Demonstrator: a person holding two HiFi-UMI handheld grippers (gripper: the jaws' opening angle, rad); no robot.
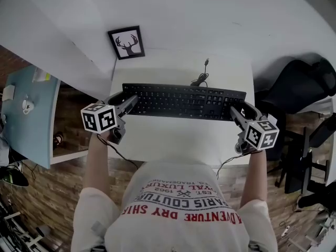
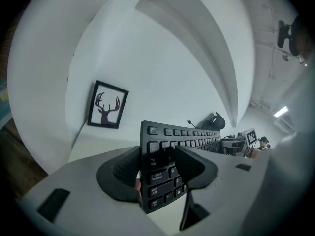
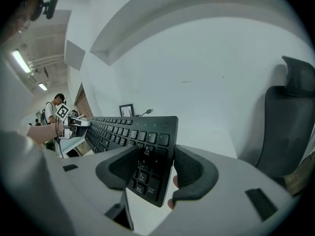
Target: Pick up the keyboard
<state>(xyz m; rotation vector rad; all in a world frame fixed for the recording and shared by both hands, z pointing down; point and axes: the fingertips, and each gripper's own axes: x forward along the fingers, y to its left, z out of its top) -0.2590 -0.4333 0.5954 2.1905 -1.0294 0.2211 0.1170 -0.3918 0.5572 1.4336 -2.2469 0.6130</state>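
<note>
Already the grasp is made at both ends. The left gripper is clenched on the left short end of the keyboard, one pad on the key face and the other on the underside. The right gripper bites the number-pad end in the same way. The keyboard stretches across the middle of the white counter, its ends close to the left and right edges. Its cable trails toward the back edge, where a framed deer picture stands at the back left corner.

Both gripper views show the board tilted, with bare counter visible under its lower edge. So it looks just clear of the surface, though the head view cannot confirm any gap. By my reading, reaching and gripping are done. What is left is a level, matched rise of both hands until the keyboard and its loose cable hang plainly free of the counter.
</note>
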